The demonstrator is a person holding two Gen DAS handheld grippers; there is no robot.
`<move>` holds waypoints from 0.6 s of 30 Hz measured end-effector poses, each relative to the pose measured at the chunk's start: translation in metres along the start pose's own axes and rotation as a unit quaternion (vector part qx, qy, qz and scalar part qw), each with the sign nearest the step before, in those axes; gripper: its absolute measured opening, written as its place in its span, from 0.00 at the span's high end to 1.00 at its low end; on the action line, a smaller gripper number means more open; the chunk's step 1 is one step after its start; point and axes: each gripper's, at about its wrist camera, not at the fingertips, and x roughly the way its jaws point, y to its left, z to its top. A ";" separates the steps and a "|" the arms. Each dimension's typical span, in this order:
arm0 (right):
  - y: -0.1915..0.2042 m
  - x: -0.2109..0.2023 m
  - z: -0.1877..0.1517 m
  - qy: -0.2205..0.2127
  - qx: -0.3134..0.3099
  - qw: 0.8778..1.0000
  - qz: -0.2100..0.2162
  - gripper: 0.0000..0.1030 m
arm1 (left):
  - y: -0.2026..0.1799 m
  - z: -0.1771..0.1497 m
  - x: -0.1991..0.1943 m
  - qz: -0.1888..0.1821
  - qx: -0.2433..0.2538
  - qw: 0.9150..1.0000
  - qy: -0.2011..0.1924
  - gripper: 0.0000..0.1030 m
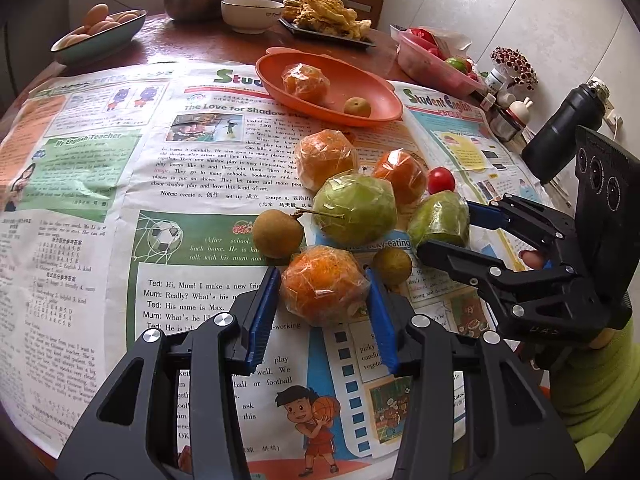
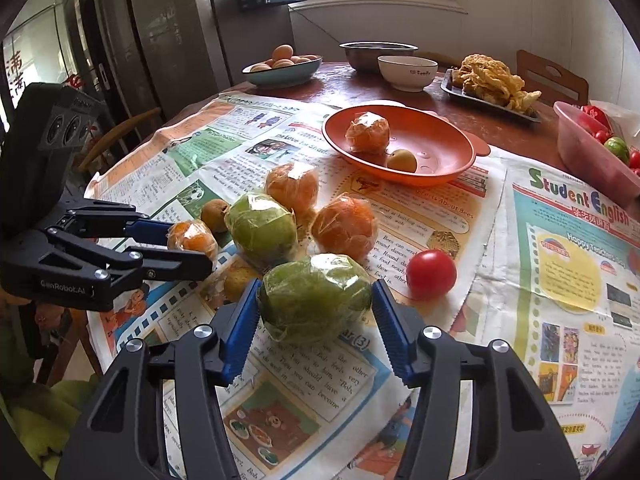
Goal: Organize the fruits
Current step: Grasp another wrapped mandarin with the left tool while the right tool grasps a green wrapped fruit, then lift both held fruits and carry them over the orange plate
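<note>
My left gripper (image 1: 322,276) is shut on a plastic-wrapped orange (image 1: 324,292) that rests on the newspaper; in the right wrist view the left gripper (image 2: 192,246) grips it from the left. My right gripper (image 2: 316,284) is shut on a wrapped green fruit (image 2: 316,300), its blue pads (image 2: 240,332) against both sides. Loose fruit lies between them: a bigger wrapped green fruit (image 1: 354,208), two wrapped oranges (image 1: 326,158), a red tomato (image 2: 431,274) and two small brown fruits (image 1: 277,234). The orange plate (image 1: 384,116) beyond holds a wrapped orange (image 1: 306,82) and a small brown fruit (image 1: 357,107).
Newspaper (image 1: 120,200) covers the round table. At the back stand a bowl of eggs (image 1: 100,34), a steel bowl (image 1: 200,0), a white bowl (image 1: 250,14) and a tray of fried food (image 1: 328,20). On the right are a pink container (image 1: 436,64) and a black bottle (image 1: 564,132).
</note>
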 end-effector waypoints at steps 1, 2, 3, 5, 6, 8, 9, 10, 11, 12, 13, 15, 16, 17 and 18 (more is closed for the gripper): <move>0.000 0.000 0.000 0.000 -0.002 1.000 0.000 0.48 | 0.000 0.000 0.000 0.001 0.000 1.000 0.000 0.65; 0.000 0.000 -0.001 -0.001 0.000 1.000 0.002 0.48 | -0.001 0.000 0.001 0.002 0.001 1.000 0.000 0.65; -0.001 -0.001 -0.001 -0.001 0.002 1.000 0.003 0.48 | -0.001 0.001 0.001 0.004 0.003 1.000 -0.001 0.65; -0.002 -0.002 -0.002 -0.001 0.004 1.000 0.002 0.48 | -0.004 0.001 0.002 0.008 0.008 1.000 -0.001 0.65; -0.003 -0.003 -0.002 -0.002 0.005 1.000 0.002 0.48 | -0.004 0.001 0.002 0.009 0.009 1.000 -0.002 0.65; -0.004 -0.004 -0.003 -0.002 0.008 1.000 0.002 0.48 | -0.005 0.001 0.003 0.012 0.012 1.000 -0.001 0.65; -0.005 -0.005 -0.004 -0.003 0.010 1.000 0.001 0.48 | -0.005 0.001 0.002 0.013 0.014 1.000 -0.001 0.65; -0.006 -0.006 -0.004 -0.004 0.011 1.000 0.001 0.48 | -0.007 0.001 0.003 0.016 0.017 1.000 -0.001 0.65; -0.007 -0.008 -0.004 -0.005 0.013 1.000 0.001 0.48 | -0.007 0.001 0.003 0.016 0.018 1.000 -0.001 0.65; -0.007 -0.010 -0.005 -0.007 0.014 1.000 0.001 0.48 | -0.007 0.001 0.003 0.015 0.018 1.000 -0.001 0.67; -0.007 -0.011 -0.005 -0.009 0.014 1.000 0.001 0.48 | -0.006 0.002 0.003 0.013 0.016 1.000 -0.001 0.68; -0.008 -0.015 -0.005 -0.013 0.017 1.000 0.000 0.48 | -0.005 0.002 0.003 0.010 0.014 1.000 0.000 0.68; -0.009 -0.015 -0.005 -0.014 0.018 1.000 -0.001 0.48 | -0.005 0.002 0.003 0.010 0.016 1.000 0.001 0.68; -0.009 -0.017 -0.005 -0.015 0.019 1.000 -0.002 0.48 | -0.006 0.001 0.003 0.010 0.017 1.000 0.002 0.68; -0.010 -0.018 -0.005 -0.015 0.018 1.000 -0.002 0.48 | -0.006 0.001 0.002 0.006 0.015 1.000 0.004 0.68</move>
